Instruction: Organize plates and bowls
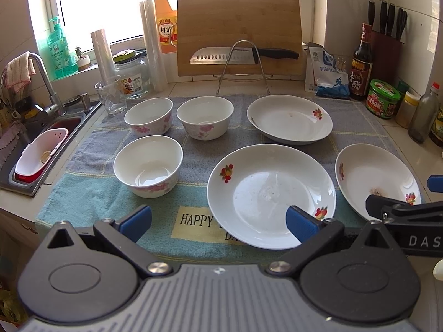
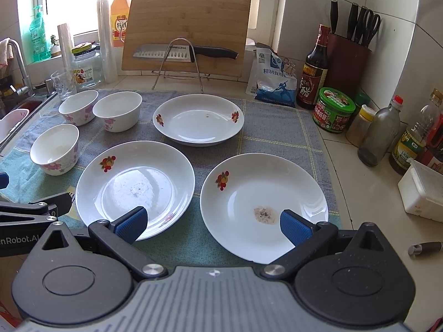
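Three bowls (image 1: 148, 166) and three plates (image 1: 271, 195) are sitting on a towel (image 1: 91, 193) spread over the desk (image 1: 398, 141) in the left wrist view. The bowls are grouped on the left part of the towel, two at the back just beside each other and one nearer the camera. The plates are lying to their right, one at the back and two in front. The left gripper (image 1: 218, 222) is hovering low over the towel's near edge, its blue fingers (image 1: 135, 221) spread wide and grasping nothing; the right-hand finger is showing over the near rim of the middle plate. A cutting board (image 1: 238, 33) with a knife (image 1: 241, 55) is standing behind on a wire rack.

Turning to the right wrist view, the right gripper (image 2: 213, 228) is hanging with its fingers (image 2: 295, 228) released and empty, one over the near rim of the left front plate (image 2: 135, 185), the other over the stained plate (image 2: 263, 204). The back plate (image 2: 198, 119) is resting beyond them, apart from both. Bottles and jars (image 2: 333, 109) are lining the desk at the right.
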